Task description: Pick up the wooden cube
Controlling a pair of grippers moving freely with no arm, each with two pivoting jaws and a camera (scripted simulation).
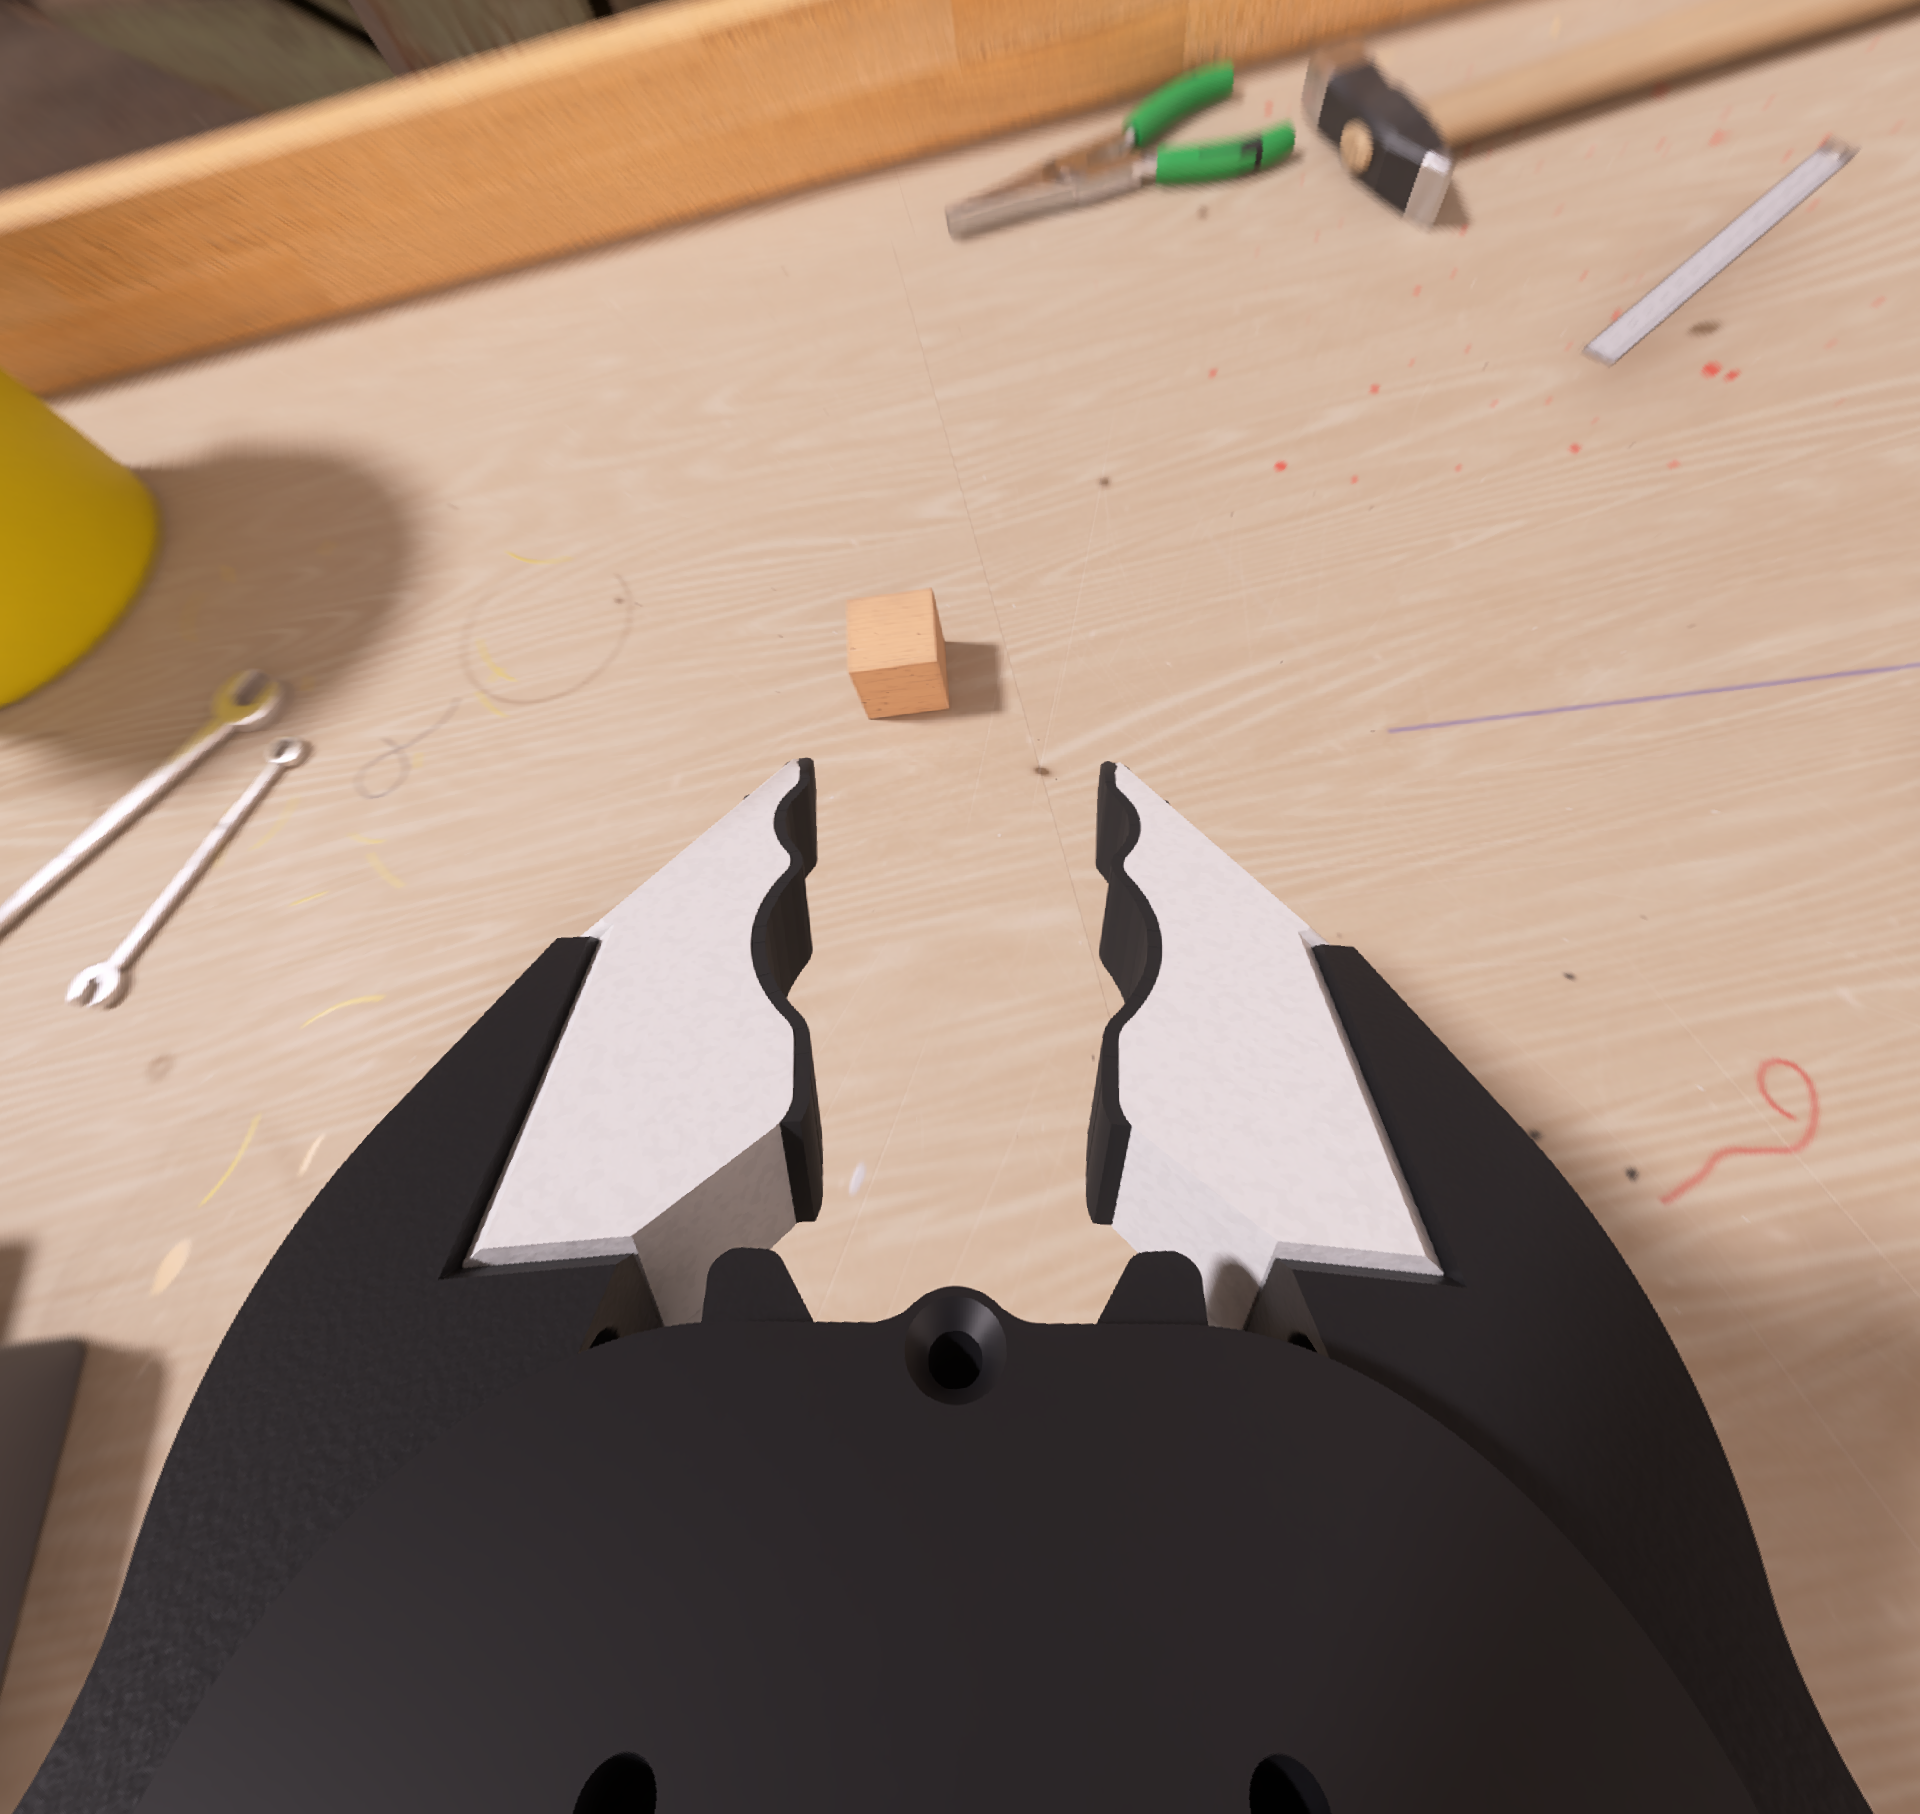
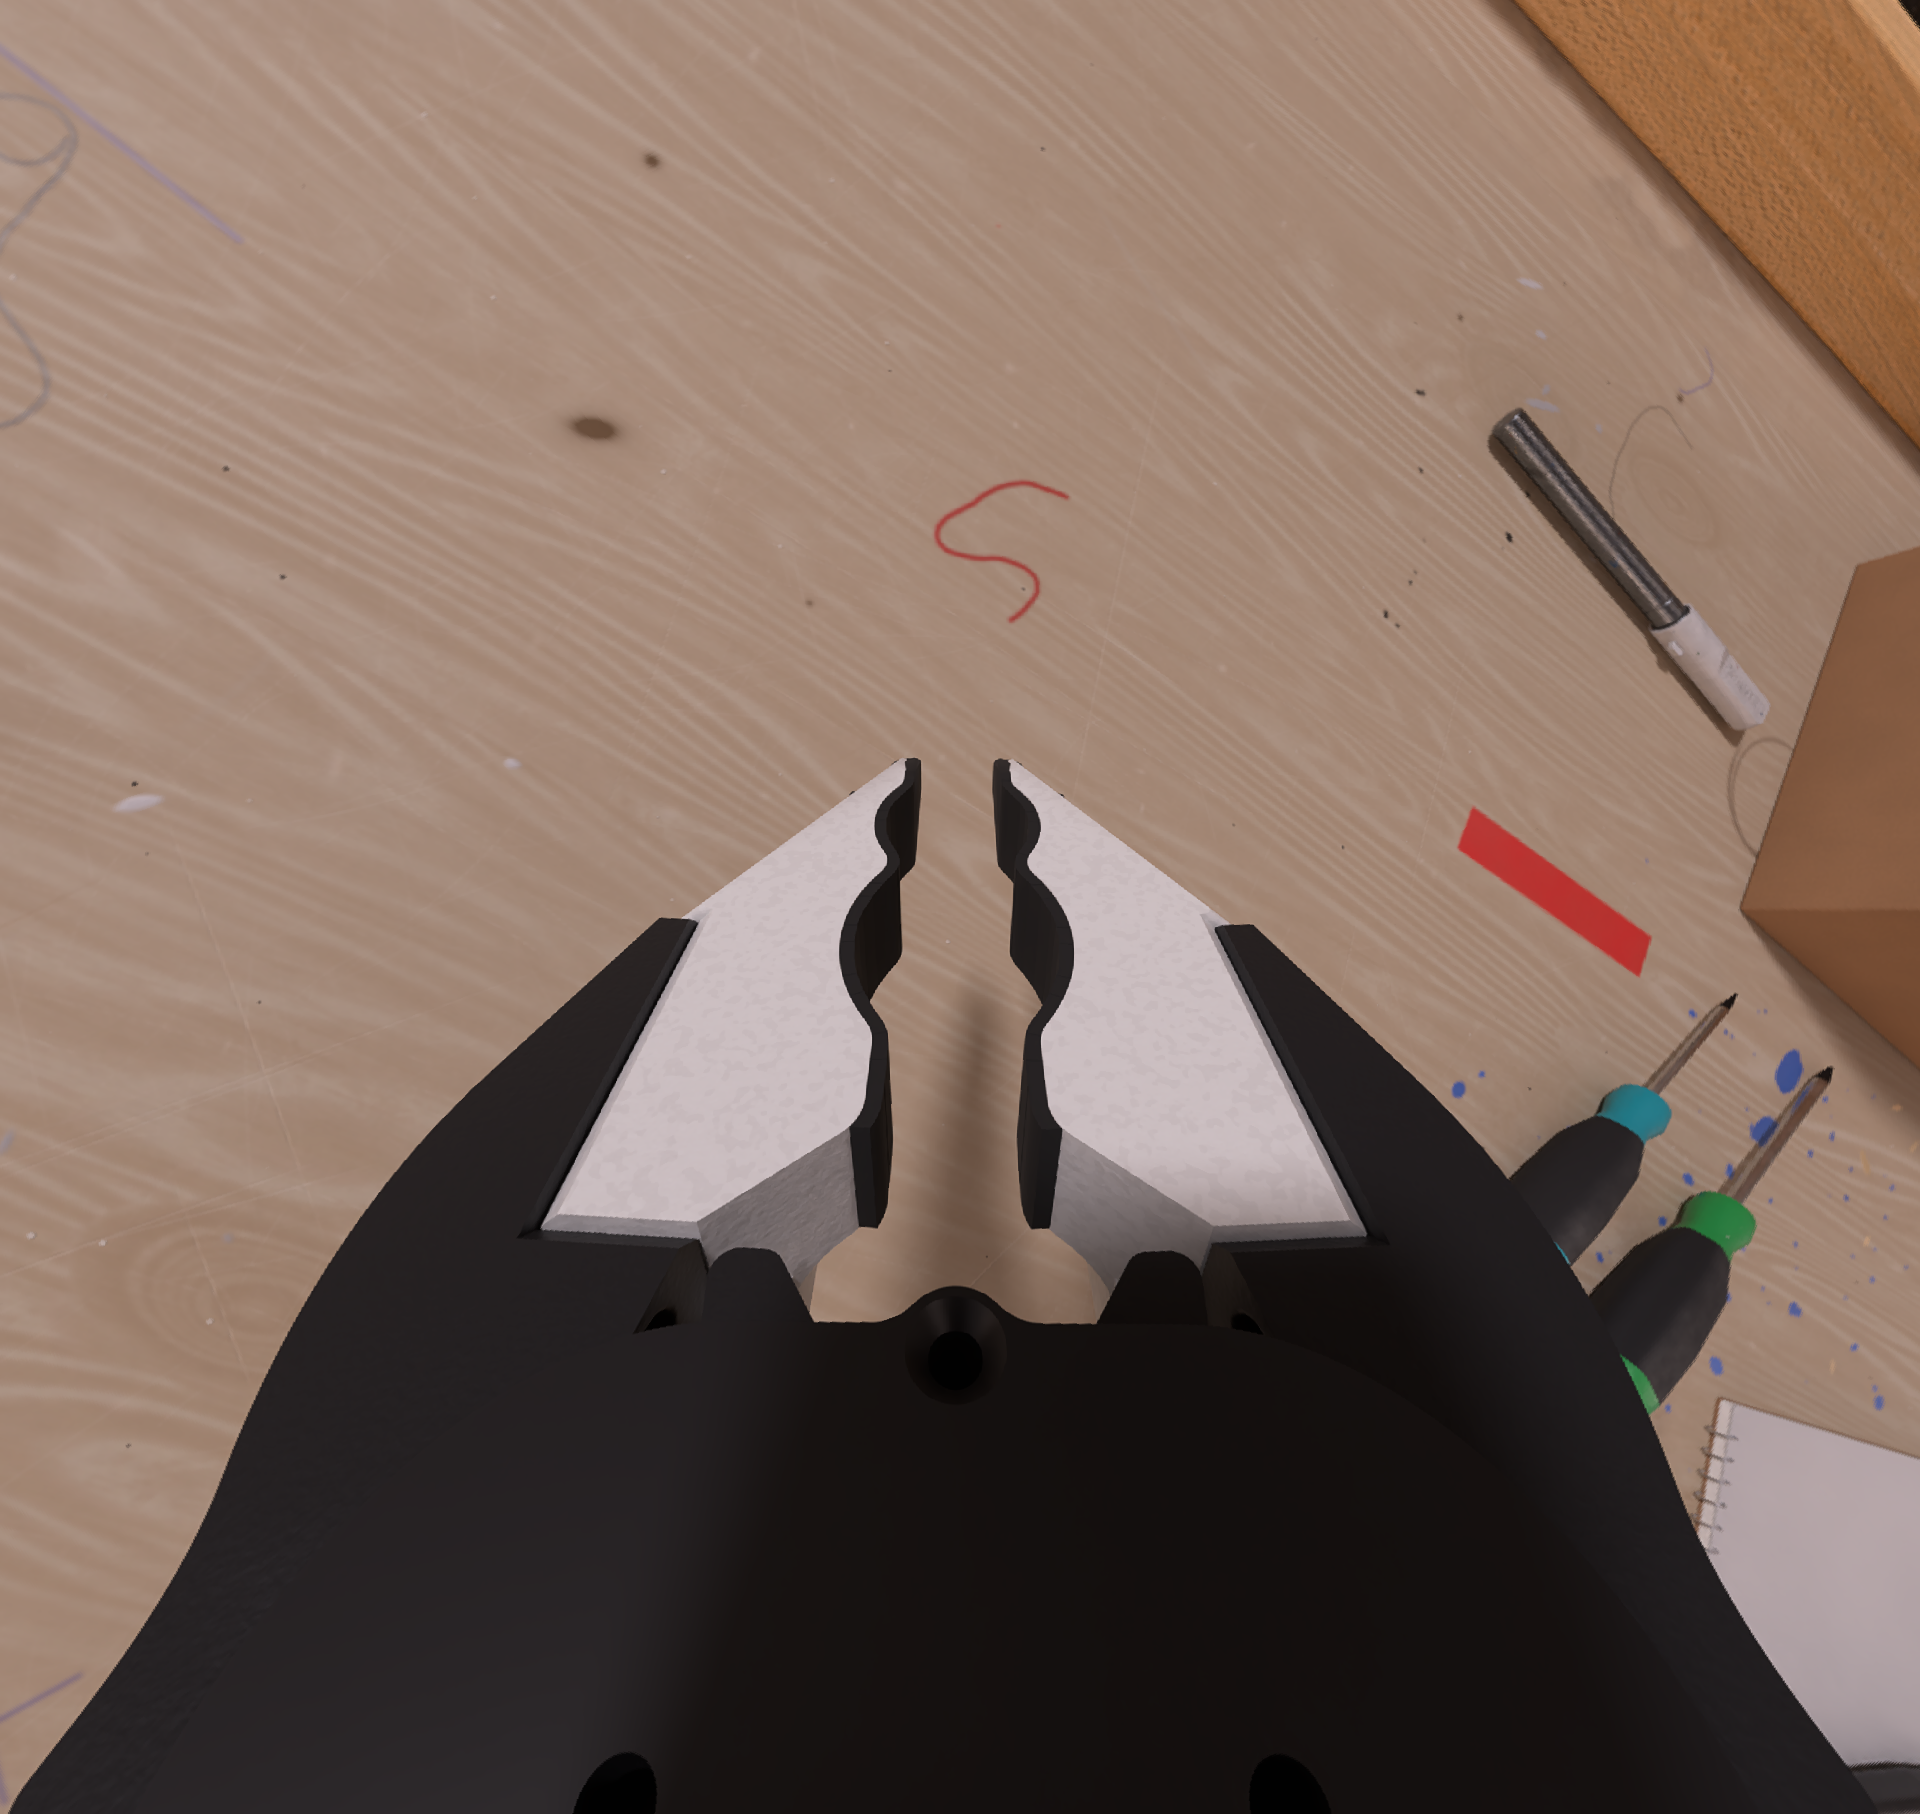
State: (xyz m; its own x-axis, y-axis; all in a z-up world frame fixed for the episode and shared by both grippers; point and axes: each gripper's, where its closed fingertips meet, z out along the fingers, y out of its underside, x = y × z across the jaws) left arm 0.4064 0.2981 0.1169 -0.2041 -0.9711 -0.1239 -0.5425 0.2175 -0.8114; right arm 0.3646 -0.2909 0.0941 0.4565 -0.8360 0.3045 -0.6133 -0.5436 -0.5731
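I'm lining my wide-apart left hand-held gripper [image 1: 956,772] on the wooden cube [image 1: 896,654]: light, rigid, best pinched across its flat sides.

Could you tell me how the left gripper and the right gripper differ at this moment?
The left gripper has its fingers spread wide; the right gripper shows only a narrow gap between its fingers. The left gripper has the wooden cube just ahead, slightly left of its centre line; the right gripper faces bare workbench with a red scribble and no cube in view. Both share the same black body with white fingers, and neither holds anything.
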